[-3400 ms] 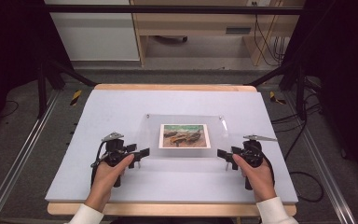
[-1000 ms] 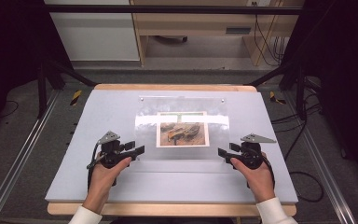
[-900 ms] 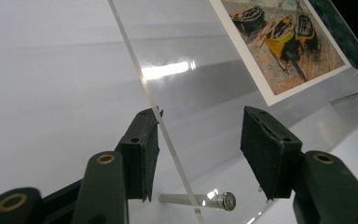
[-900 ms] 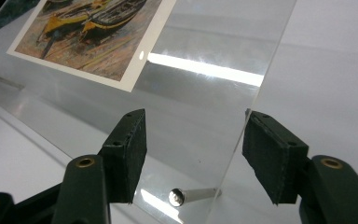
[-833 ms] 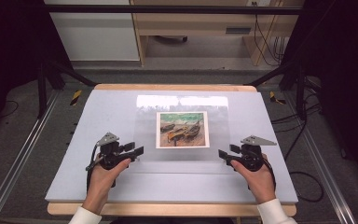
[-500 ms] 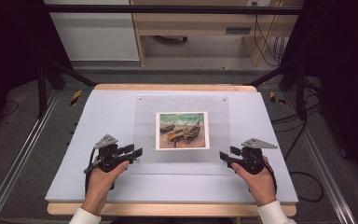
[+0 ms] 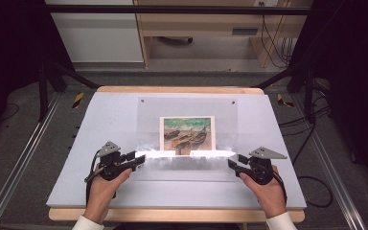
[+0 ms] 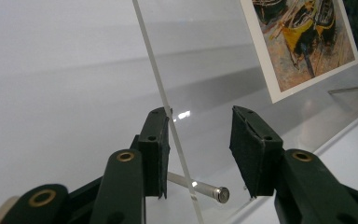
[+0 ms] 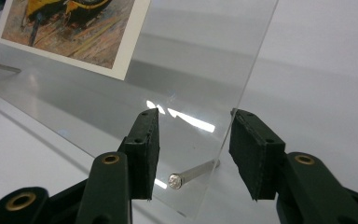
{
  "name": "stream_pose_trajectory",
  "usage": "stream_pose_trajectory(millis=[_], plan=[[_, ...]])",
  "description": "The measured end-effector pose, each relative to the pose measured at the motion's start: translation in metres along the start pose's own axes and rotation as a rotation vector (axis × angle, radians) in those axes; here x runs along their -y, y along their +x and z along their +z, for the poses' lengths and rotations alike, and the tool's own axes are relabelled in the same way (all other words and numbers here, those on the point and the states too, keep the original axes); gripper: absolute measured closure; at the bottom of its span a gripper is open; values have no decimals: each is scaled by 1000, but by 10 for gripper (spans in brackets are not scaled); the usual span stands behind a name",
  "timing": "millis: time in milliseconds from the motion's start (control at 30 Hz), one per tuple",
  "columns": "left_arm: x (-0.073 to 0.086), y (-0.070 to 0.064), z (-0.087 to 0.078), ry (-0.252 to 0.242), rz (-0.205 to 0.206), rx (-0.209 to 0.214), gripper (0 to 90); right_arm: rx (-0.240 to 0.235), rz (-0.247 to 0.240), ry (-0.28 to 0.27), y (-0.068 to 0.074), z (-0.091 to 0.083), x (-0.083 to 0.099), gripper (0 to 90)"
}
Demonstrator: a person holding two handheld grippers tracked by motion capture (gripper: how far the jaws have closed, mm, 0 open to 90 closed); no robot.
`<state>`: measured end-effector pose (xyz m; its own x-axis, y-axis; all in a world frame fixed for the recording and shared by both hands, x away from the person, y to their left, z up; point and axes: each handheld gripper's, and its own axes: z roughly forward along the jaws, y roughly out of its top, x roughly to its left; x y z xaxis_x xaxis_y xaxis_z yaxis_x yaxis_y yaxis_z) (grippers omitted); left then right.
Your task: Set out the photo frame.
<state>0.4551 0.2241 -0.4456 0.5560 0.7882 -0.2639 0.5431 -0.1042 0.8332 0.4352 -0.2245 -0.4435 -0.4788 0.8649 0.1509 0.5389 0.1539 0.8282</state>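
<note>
Since the earlier frames the acrylic frame (image 7: 187,136) has tipped back from a near-upright stand to lean low toward the far side of the table (image 7: 100,120), and both hands have drawn slightly toward the near edge. Its print of beached boats (image 7: 187,135) now faces up, sandwiched between the clear sheets.

The left gripper (image 7: 136,160) sits at the frame's near left corner and the right gripper (image 7: 232,164) at its near right corner. In the left gripper view the jaws stand apart, the sheet's edge (image 8: 161,100) passing between them beside a metal standoff pin (image 8: 200,186). The right gripper view is alike: the jaws are spread, the pane edge (image 9: 242,107) and a pin (image 9: 191,175) in the gap, neither pad pressing.

The step looks like laying the frame flat. To do it well, both corners should descend level and together, with pads kept off the pins, so the sheet neither twists nor slaps down.
</note>
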Motion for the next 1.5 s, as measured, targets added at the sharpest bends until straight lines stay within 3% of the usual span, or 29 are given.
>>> stream_pose_trajectory(millis=[600, 1500], plan=[[7, -10, -9, 11, 14, -43, 637, 17, -11, 7, 4, -10, 9, 637], [13, -13, -15, 27, 29, -44, 691, 20, -3, 23, 6, -16, 16, 716]])
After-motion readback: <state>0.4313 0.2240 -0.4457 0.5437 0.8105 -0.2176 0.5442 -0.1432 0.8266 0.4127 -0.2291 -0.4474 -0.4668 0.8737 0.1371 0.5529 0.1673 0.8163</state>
